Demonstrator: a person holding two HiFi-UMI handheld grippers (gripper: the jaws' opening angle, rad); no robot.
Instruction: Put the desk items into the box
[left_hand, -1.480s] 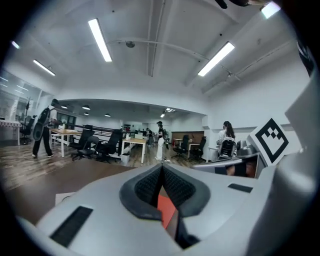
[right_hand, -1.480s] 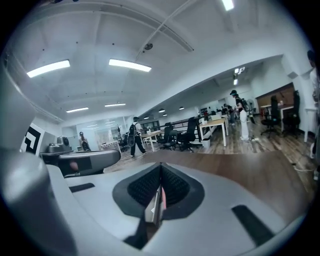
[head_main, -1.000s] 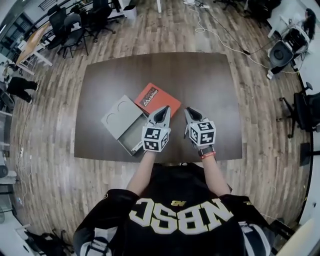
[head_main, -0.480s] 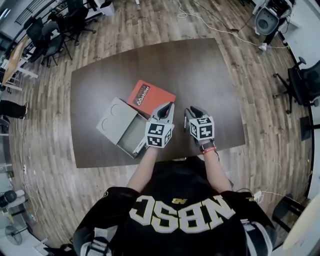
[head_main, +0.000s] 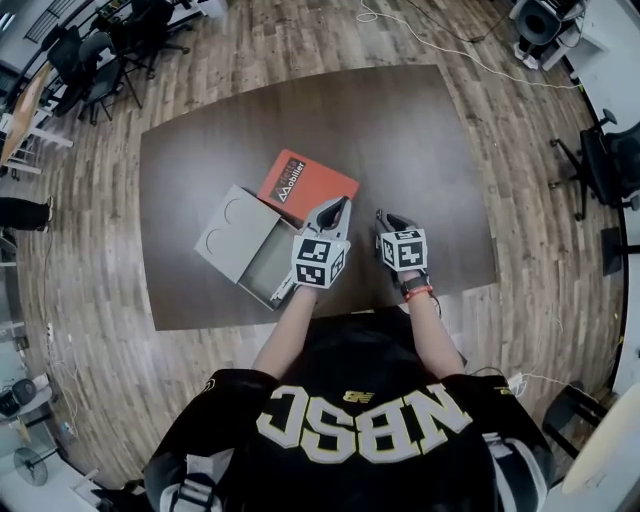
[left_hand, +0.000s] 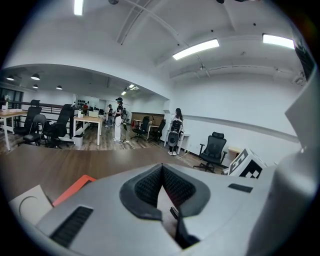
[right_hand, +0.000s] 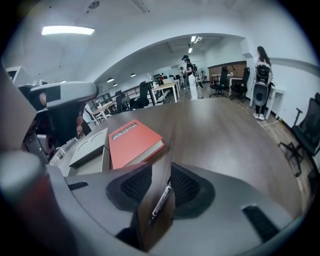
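Scene: I look down on a dark brown table (head_main: 400, 140) on a wood-plank floor, both hand-held tools low over its near edge.
Left gripper (head_main: 338, 205): its own view shows me the jaws pressed together at the tips, with nothing between the pads (left_hand: 147, 185). From the head view it sits over the right end of the box, tips aimed at the near corner of the book.
Right gripper (head_main: 385, 218): I see the jaws spread, and they have just been opening. A slim pen (right_hand: 159, 200) shows in the gap between them against the table top, and neither pad touches it. This tool stands just to the right of the left one, apart from it, and points steeply down at the table.
Pen: thin, with print along its barrel, lying roughly along the line of the jaws. From the head view I cannot make it out, as the right gripper covers it.
Box (head_main: 262, 262): grey, open, on the left half of the table, its lid (head_main: 232, 230) folded out flat to the far left with two round impressions in it. What lies inside I cannot tell.
Book (head_main: 305, 185): red with white lettering, flat on the table, just beside the box's far right side. In the right gripper view it lies ahead and to the left of the jaws (right_hand: 131, 142).
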